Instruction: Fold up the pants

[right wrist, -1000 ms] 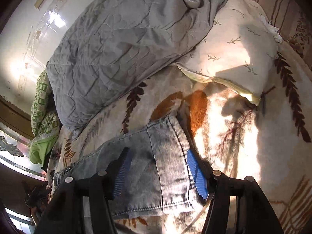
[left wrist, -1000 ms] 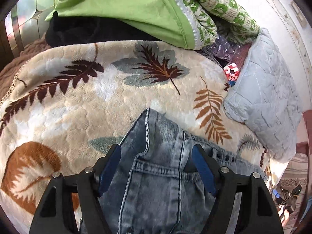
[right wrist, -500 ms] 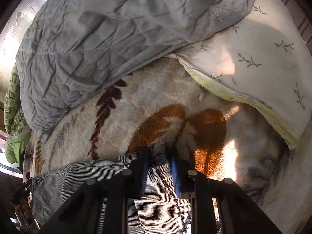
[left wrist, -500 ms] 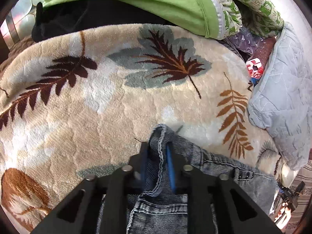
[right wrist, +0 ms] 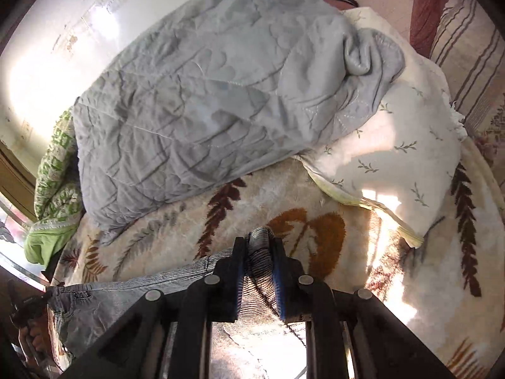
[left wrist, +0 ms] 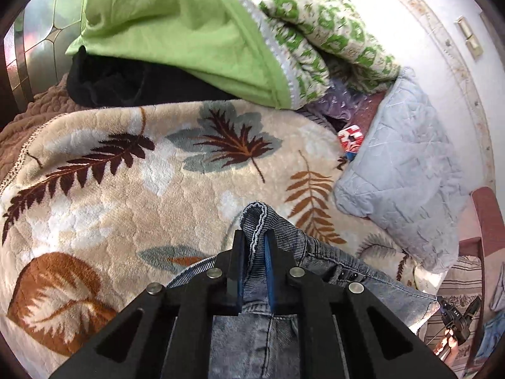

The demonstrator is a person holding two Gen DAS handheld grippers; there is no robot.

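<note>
My left gripper (left wrist: pixel 253 243) is nearly closed, its blue pads pinching a bunched fold of the jeans (left wrist: pixel 252 325) at the waistband end; a loop of hem pokes out past the tips toward 12 o'clock. My right gripper (right wrist: pixel 258 249) is pinched just as narrowly on the other end of the denim, a small gathered ridge showing between its fingers. The jeans lie stretched between my two grips across the leaf-print blanket (left wrist: pixel 110 189), with button hardware visible at 4 o'clock in the left view. Further out, a grey quilt (right wrist: pixel 205 94) sits at 12 o'clock ahead of the right gripper and a green bedding pile (left wrist: pixel 176 31) at 12 o'clock ahead of the left. I judge the risks to be that each bite is shallow, so the heavy denim could slip out on lifting, and that the plush blanket could drag on the cloth and skew the fold.
</note>
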